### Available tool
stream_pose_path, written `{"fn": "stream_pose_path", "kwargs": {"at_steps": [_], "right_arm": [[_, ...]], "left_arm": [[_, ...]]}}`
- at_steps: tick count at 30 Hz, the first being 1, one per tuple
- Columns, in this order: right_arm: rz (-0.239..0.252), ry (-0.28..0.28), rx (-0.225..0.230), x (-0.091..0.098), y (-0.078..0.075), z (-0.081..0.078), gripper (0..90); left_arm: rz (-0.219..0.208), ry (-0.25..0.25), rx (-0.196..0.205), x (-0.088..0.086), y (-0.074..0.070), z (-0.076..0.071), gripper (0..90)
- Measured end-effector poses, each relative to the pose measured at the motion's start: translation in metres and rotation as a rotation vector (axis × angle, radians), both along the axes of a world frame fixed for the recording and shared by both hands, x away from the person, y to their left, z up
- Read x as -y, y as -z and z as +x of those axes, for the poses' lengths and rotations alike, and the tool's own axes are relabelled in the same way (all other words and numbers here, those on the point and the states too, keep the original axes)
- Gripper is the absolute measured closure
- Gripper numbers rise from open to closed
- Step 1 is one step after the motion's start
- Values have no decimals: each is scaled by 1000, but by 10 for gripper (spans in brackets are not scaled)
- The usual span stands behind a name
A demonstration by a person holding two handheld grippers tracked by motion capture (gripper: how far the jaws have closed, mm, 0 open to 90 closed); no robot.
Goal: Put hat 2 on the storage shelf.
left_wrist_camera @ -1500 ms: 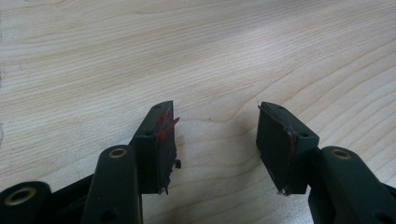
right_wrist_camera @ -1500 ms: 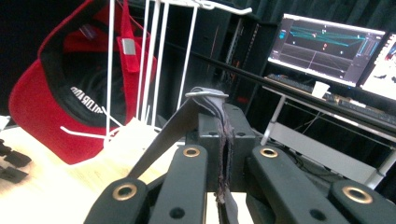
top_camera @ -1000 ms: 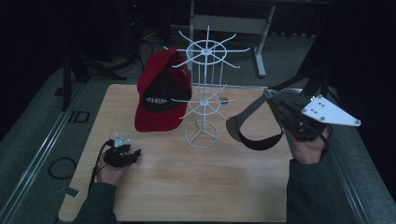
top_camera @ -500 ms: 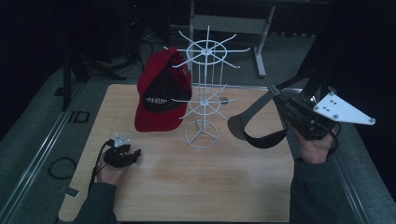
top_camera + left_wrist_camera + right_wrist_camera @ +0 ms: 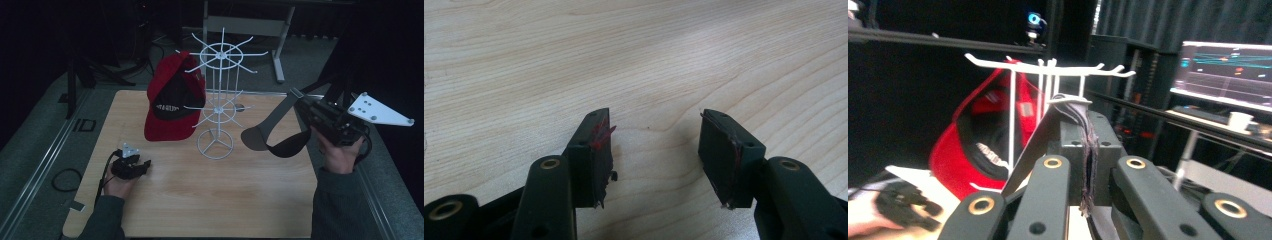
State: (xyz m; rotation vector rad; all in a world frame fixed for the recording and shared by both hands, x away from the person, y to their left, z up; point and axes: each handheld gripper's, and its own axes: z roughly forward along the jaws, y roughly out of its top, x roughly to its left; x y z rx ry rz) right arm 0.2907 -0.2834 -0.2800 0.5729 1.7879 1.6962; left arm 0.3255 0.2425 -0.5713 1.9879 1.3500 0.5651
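Observation:
A white wire hook rack [image 5: 216, 145] stands in the middle of the wooden table [image 5: 210, 205]. A red cap [image 5: 172, 100] hangs on its left side. My right gripper [image 5: 306, 106] is raised to the right of the rack and is shut on the back strap of a dark grey cap [image 5: 280, 137], which dangles with its brim toward the rack. In the right gripper view the strap [image 5: 1070, 102] is pinched between the jaws, with the rack [image 5: 1048, 70] and red cap [image 5: 978, 135] behind. My left gripper [image 5: 142, 164] rests open on the table, with bare wood between its fingers [image 5: 594, 150].
A grey metal table frame [image 5: 245, 25] stands behind the table. A cable loop [image 5: 65, 179] lies on the floor at the left, beside a metal rail. A lit monitor [image 5: 1228, 70] sits on a desk off to one side.
The right hand has shifted slightly to the right with the dark cap in its grip. The left hand has kept still.

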Motion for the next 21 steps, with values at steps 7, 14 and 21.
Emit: {"fn": "stream_pose_path", "kwargs": {"at_steps": [7,14,21], "right_arm": [[18,-36,-6,-4,-6,3,878],[23,-57,-8,-13,-10,8,878],[37,-89,-13,-24,-16,14,878]], "left_arm": [[2,2,-1,0,0,0,475],[0,1,0,0,0,0,475],[0,2,0,0,0,0,474]]}}
